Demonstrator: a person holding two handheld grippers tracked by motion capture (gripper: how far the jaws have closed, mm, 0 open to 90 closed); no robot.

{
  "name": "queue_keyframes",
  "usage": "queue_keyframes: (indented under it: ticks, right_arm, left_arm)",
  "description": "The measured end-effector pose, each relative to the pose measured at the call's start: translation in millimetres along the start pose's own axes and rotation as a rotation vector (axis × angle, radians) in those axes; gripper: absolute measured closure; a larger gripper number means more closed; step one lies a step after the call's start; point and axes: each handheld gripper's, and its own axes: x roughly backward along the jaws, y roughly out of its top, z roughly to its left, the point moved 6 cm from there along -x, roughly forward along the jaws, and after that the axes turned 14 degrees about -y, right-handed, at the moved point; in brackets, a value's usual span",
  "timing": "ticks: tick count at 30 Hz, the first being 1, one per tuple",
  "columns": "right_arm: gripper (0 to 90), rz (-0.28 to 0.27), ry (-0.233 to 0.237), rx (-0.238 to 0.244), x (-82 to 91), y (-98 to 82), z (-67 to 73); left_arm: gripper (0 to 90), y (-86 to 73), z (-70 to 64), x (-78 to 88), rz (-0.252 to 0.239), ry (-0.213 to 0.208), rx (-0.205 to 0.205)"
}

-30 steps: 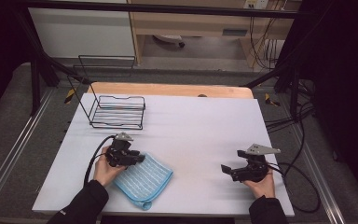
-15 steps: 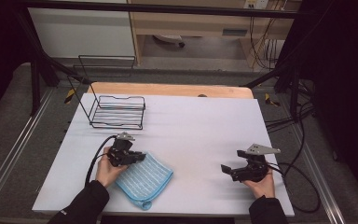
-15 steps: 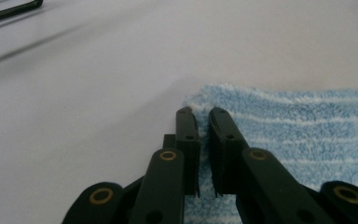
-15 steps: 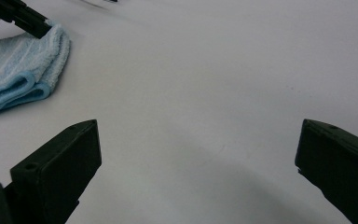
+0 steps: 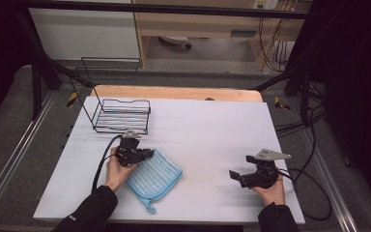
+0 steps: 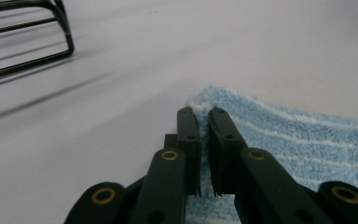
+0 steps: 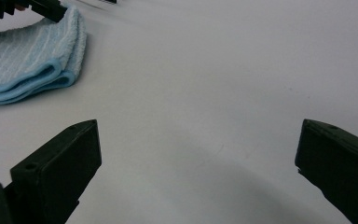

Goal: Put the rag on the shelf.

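Observation:
A folded light-blue striped cloth (image 5: 155,175) lies on the white table near its front left. My left gripper (image 5: 148,153) sits at the cloth's far left corner, jaws shut on that corner. In the left gripper view the cloth (image 6: 307,140) shows in the thin gap between the jaws of the left gripper (image 6: 203,116). My right gripper (image 5: 234,176) rests low at the front right, pointing left, its jaws wide apart with nothing between them. The right gripper (image 7: 198,128) faces bare table, with the cloth (image 7: 28,51) and the left gripper (image 7: 51,9) far off at the top left.
A black wire basket (image 5: 121,116) stands at the table's back left, just beyond my left hand; its edge (image 6: 28,56) shows in the left gripper view. A wooden strip (image 5: 174,93) runs along the far edge. Cables trail off the table's right side.
My left gripper has shifted slightly right and away, still at the cloth's corner. The right gripper has not moved.

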Motion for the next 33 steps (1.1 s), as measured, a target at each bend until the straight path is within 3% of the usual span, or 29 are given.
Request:
queue_keyframes:
  ticks: [4, 8, 11, 13, 14, 16, 19, 25, 31, 33]
  right_arm:
    - [1.0, 0.0, -0.001, 0.0, -0.1, 0.0, 0.0]
    - [1.0, 0.0, -0.003, 0.0, -0.4, 0.1, 0.0]
    - [1.1, -0.001, -0.004, -0.003, -0.2, 0.1, 0.1]
    - [1.1, -0.002, -0.005, 0.0, -0.6, 0.1, 0.0]
    - [1.1, -0.002, -0.005, 0.0, -0.6, 0.1, 0.0]
    - [1.2, -0.004, -0.003, -0.003, -0.4, 0.7, -0.2]
    - [1.2, -0.007, -0.002, -0.001, 0.6, 0.6, -0.1]
    - [1.3, -0.003, 0.0, -0.005, -0.4, 0.4, 0.8]
    - [1.7, 0.002, -0.001, -0.003, -0.6, 0.5, 1.7]
    - [1.9, -0.002, 0.002, -0.004, -0.9, 0.9, 2.8]
  left_arm:
    - [83.6, -1.7, 8.7, -0.5, 0.004, 0.04, 0.027]
    - [81.7, -3.3, 10.7, -0.2, 0.008, 0.044, 0.031]
    - [75.1, -3.1, 9.4, 1.8, 0.012, 0.048, 0.023]
    - [60.5, -1.7, 6.2, 5.4, 0.007, 0.053, 0.007]
    - [60.5, -1.0, 3.6, 7.8, 0.003, 0.057, -0.001]
    - [49.8, 0.8, -2.7, 12.8, 0.001, 0.058, -0.029]
    - [42.6, 2.3, -14.5, 18.8, 0.005, 0.054, -0.081]
    - [34.4, -5.3, -42.5, 16.8, 0.055, -0.01, -0.129]
    - [34.4, -12.7, -70.8, 5.6, 0.101, -0.07, -0.165]
    - [39.2, -18.5, -79.9, 0.3, 0.127, -0.095, -0.174]
